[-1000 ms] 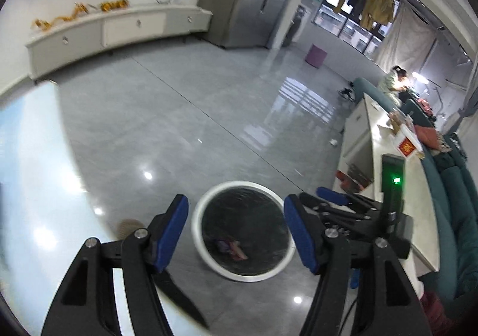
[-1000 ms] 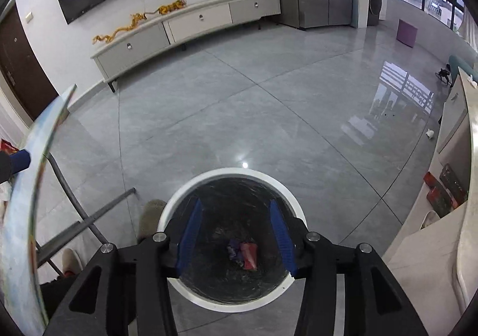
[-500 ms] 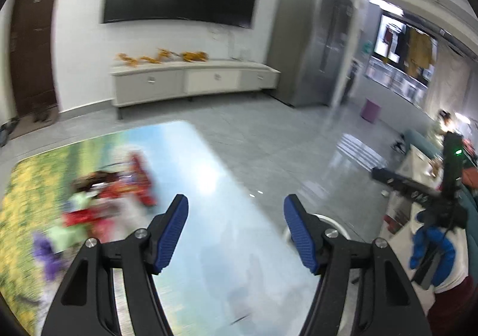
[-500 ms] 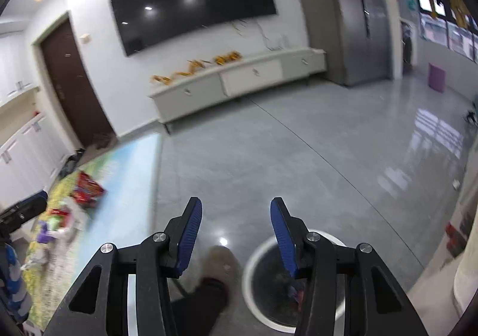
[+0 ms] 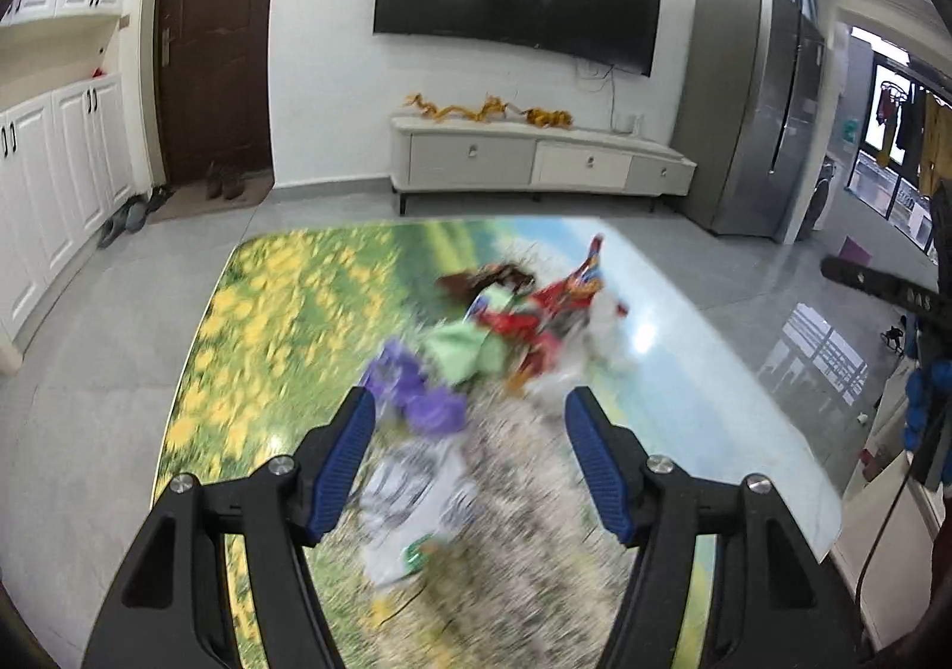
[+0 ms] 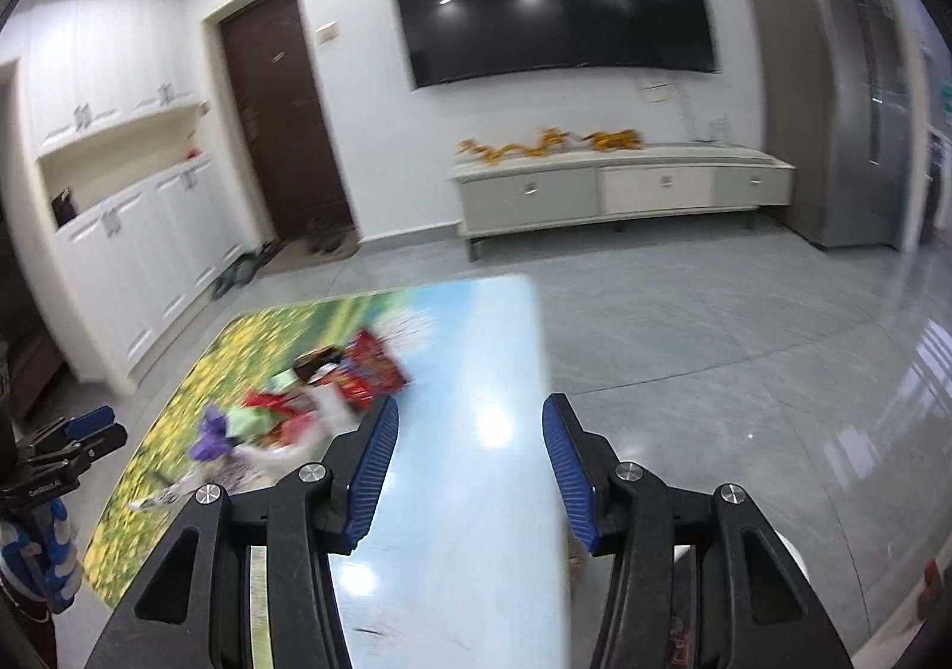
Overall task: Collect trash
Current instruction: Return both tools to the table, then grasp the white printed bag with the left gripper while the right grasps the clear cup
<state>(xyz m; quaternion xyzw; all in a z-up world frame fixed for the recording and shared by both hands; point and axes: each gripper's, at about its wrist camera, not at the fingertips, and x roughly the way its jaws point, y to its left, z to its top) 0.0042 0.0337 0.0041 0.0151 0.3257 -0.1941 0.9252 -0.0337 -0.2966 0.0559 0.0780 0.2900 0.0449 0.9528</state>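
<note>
So your left gripper point(image 5: 470, 460) hangs over the table point(image 5: 702, 401) with its blue pads point(image 5: 345, 466) spread apart and nothing between them, just released and empty. The trash pile point(image 5: 506, 330) sits right ahead at about 12 o'clock from those fingers, on the flower-print part of the tabletop: a purple wrapper point(image 5: 416, 389) nearest the left pad, a green one point(image 5: 464, 353) just beyond it, red packets point(image 5: 553, 312) further back toward 1 o'clock, and a pale striped wrapper point(image 5: 416, 496) lying under the gap between the fingers. It's all motion-blurred, so I can't tell exactly what touches what.

Your right gripper point(image 6: 470, 472) is also unclenched and carrying nothing. It's over the pale blue end of the table point(image 6: 476, 490), with the pile point(image 6: 309, 401) off at roughly 10 o'clock from it. You can see the left gripper point(image 6: 71, 437) poking in at the left edge of that view, around 9 o'clock.
</note>
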